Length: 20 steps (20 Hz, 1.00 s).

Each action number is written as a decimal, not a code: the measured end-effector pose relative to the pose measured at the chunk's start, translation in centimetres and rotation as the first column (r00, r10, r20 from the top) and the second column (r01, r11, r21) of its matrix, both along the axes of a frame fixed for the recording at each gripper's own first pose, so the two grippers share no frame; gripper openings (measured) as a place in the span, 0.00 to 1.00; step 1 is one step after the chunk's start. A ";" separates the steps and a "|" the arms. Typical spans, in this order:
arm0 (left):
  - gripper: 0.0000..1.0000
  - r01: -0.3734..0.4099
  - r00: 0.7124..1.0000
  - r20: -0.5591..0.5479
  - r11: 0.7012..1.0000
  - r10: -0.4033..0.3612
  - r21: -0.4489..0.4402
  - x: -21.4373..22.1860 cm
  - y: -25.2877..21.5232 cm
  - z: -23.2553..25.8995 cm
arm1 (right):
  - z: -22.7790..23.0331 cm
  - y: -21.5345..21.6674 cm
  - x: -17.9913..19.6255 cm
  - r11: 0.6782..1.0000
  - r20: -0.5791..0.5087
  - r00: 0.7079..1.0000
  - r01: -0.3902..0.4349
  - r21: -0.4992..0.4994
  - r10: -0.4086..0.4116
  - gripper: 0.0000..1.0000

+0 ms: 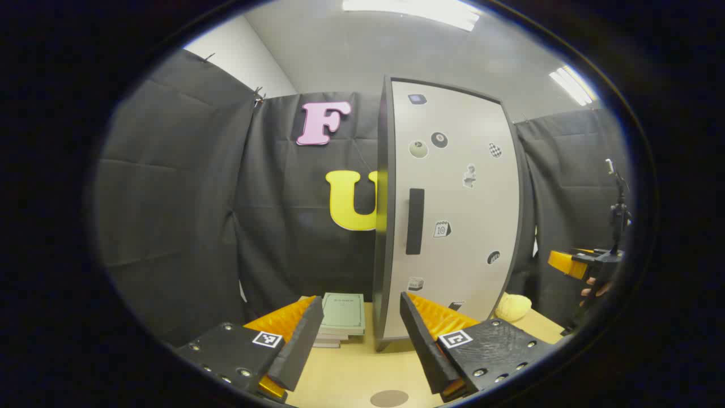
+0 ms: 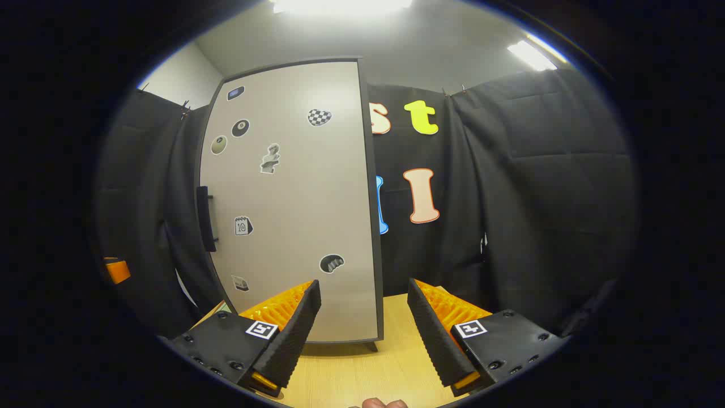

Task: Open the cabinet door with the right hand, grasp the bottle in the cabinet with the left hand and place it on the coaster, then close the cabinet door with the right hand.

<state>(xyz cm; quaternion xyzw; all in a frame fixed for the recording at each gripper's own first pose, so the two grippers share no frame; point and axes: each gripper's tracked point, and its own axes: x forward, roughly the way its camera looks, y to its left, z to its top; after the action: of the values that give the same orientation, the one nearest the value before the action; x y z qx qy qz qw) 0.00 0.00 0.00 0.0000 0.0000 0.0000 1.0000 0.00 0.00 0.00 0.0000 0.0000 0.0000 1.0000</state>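
1. Cabinet door shut; bottle presumably behind it, unseen.
2. Right gripper wide open, empty, near the door's front.
3. Advise: close both fingers around the handle, pull steadily.
4. Left gripper open, empty, waits before the door.

A pale wooden table carries the closed cabinet, a stack of books, a round coaster and a yellow soft object ahead of the left gripper.

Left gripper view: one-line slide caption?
Open left gripper faces the closed cabinet door across the table, notebooks stacked left, coaster below.
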 end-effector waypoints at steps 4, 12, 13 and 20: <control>0.84 0.001 1.000 -0.001 1.000 -0.001 0.004 -0.2 0.2 -0.3 | -0.2 1.1 0.1 1.000 -0.008 1.000 -0.018 -0.007 0.018 0.93; 0.82 -0.020 1.000 0.003 0.999 0.020 0.033 -0.7 1.6 -1.4 | 0.7 3.3 0.5 0.999 0.017 0.999 -0.042 -0.007 0.042 0.93; 0.84 -0.017 1.000 0.004 0.999 0.017 0.035 -0.8 1.7 -1.5 | 1.0 3.5 0.7 0.999 0.021 0.999 -0.042 -0.008 0.042 0.93; 0.82 0.014 1.000 -0.014 1.000 -0.014 0.017 0.1 1.4 -3.5 | 3.1 5.2 1.7 0.998 0.040 0.997 -0.059 -0.006 0.059 0.98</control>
<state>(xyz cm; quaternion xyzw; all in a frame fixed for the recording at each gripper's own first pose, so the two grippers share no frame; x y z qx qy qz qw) 0.09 1.41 -3.47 0.0086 0.0070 -0.0071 0.9999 1.71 5.24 3.07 -0.0022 -0.0201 0.0294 0.9994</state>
